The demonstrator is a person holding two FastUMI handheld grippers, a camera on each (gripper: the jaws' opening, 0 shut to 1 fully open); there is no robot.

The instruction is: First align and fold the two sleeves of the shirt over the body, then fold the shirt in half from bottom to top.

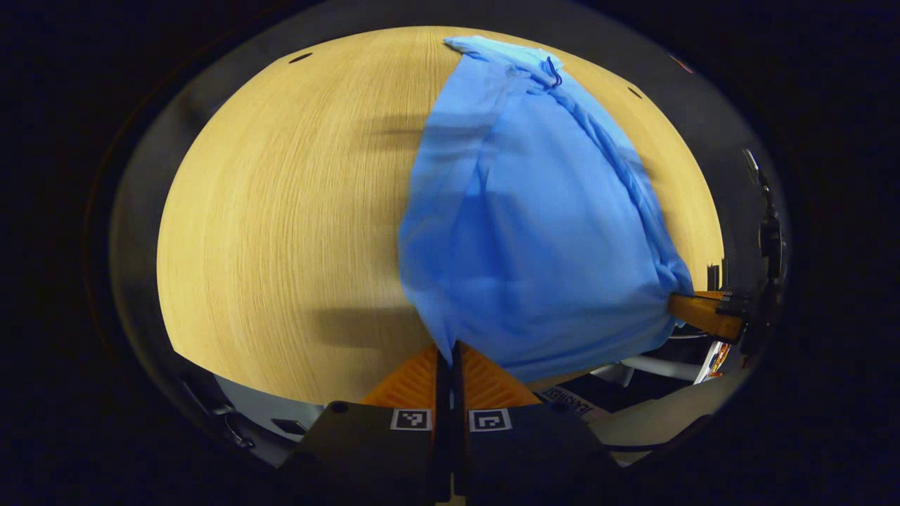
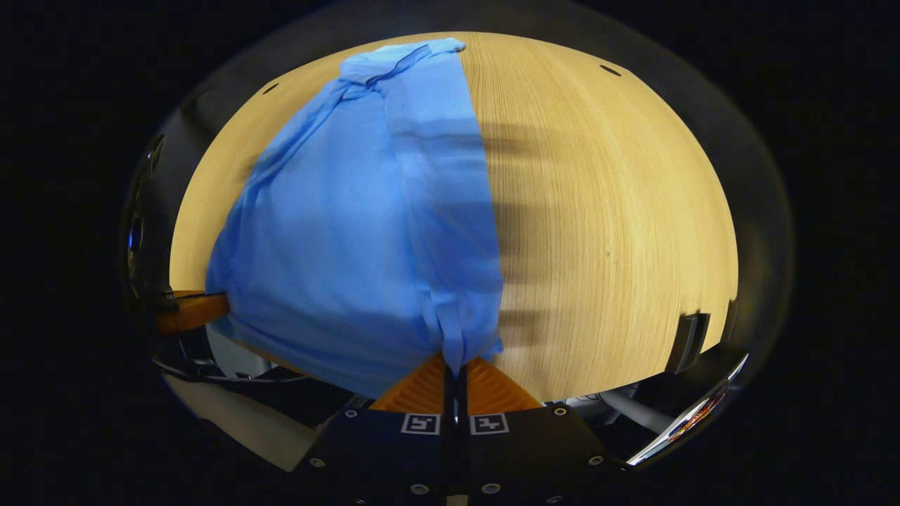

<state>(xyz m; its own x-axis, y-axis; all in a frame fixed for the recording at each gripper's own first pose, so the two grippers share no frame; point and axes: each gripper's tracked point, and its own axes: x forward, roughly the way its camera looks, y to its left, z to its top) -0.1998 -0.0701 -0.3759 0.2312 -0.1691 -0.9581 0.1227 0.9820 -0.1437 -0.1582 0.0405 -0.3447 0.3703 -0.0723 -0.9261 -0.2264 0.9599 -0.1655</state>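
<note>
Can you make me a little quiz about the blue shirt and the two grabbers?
1. True or false: the left gripper is open and away from the shirt.
2. What is the shirt lying on? A) a wooden table B) a carpet C) a sofa
3. Fill in: the right gripper is pinching the shirt's near ____.

Key
1. False. Its fingers are closed on the shirt's near edge.
2. A, the wooden table.
3. Edge. In the left gripper view, the right gripper grips the other near corner, so both hold the bottom end.
</note>
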